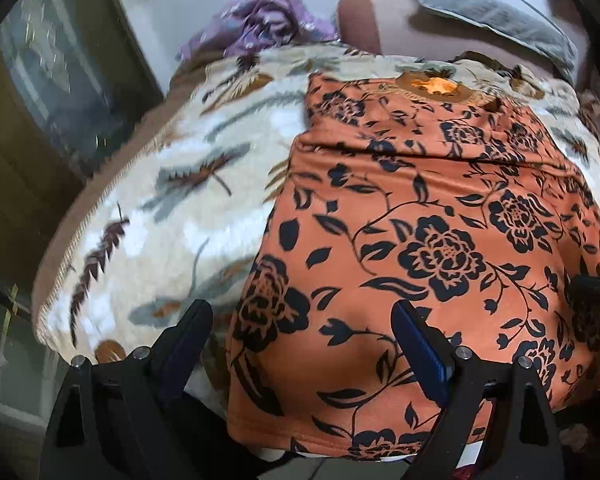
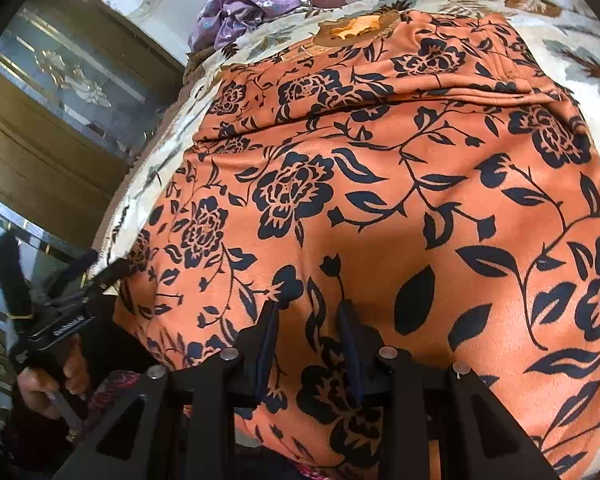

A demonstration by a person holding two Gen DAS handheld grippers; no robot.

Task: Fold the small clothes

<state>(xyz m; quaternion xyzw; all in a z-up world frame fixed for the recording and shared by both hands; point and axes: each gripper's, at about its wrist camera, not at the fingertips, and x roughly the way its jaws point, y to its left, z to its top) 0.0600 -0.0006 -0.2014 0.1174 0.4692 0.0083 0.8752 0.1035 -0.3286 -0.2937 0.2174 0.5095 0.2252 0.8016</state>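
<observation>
The left gripper [image 1: 300,320] hangs wide open and empty over the near edge of the orange floral garment [image 1: 440,208]. The right gripper [image 2: 310,312], jaws narrowed, sits at that hem; whether it pinches cloth I cannot tell. The garment lies spread on a leaf-patterned blanket [image 1: 172,184], with crumpled purple cloth [image 1: 260,20] beyond.

Both wrist cameras look steeply down along their own fingers, close over the orange floral garment [image 1: 420,216] spread on a patterned blanket [image 1: 160,184]. The left view sits at the garment's left edge, somewhat blurred; the right view shows the left gripper [image 2: 60,280] at far left. Both share the purple cloth [image 2: 240,8] beyond.
</observation>
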